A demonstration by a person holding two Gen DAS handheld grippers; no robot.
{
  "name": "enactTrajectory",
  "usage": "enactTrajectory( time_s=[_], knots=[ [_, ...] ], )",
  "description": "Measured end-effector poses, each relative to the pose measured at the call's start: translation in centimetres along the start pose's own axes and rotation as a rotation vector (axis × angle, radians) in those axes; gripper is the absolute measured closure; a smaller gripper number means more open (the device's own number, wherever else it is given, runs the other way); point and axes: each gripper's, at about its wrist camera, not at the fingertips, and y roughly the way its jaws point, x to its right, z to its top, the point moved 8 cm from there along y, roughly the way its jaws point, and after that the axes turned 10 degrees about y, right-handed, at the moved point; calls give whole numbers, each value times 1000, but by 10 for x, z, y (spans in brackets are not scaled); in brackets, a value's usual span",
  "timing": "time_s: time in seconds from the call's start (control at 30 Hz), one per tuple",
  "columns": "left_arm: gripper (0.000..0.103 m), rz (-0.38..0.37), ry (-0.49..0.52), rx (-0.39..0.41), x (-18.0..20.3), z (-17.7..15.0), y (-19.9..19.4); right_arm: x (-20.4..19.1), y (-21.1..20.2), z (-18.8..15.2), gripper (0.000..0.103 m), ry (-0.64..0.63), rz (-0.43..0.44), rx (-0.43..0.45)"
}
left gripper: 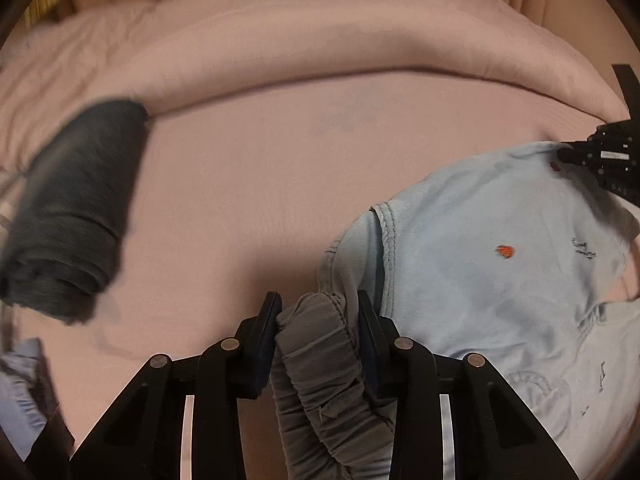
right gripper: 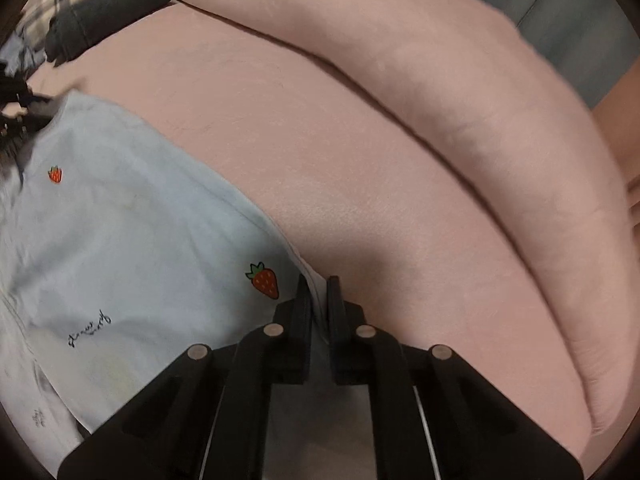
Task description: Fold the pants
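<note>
The left gripper (left gripper: pixel 318 308) clamps the gathered waistband (left gripper: pixel 320 364) of the pale blue pants (left gripper: pixel 500 280). The right gripper (right gripper: pixel 319 292) pinches their edge on the pink bed (right gripper: pixel 320 140).

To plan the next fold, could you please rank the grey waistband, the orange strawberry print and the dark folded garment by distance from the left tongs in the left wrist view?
1. Grey waistband, between the left tongs.
2. Orange strawberry print, up right.
3. Dark folded garment, far left.

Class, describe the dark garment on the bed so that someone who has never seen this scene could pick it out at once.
Start from the pink bedsheet that fills the view. Below the thick folded pink duvet, at the sheet's left side, lies the dark folded garment. It is charcoal grey and plain, lying apart from the pale blue strawberry-print pants on the right.
</note>
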Motion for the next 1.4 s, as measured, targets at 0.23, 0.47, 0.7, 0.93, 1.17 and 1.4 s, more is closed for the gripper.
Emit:
enactTrajectory(
  time_s=[0.23,0.47,0.7,0.93,1.17,1.4],
  knots=[
    [67,61,12,206,4,-10,-77,-6,-89,-22,97,47,-37,178],
    [67,184,87,338,51,-29,-128,-24,-184,-59,97,-1,-82,338],
    [67,223,152,403,82,-81,-143,-52,-230,-162,96,-159,-99,358],
    [67,382,324,374,119,-120,-129,-105,-186,-262,96,-325,-92,192],
    [66,471,545,372,136,-140,-113,-111,-177,-272,96,-328,-138,150],
    [33,484,601,307,118,-160,-101,-113,-166,-267,93,-310,-130,114]
  ],
)
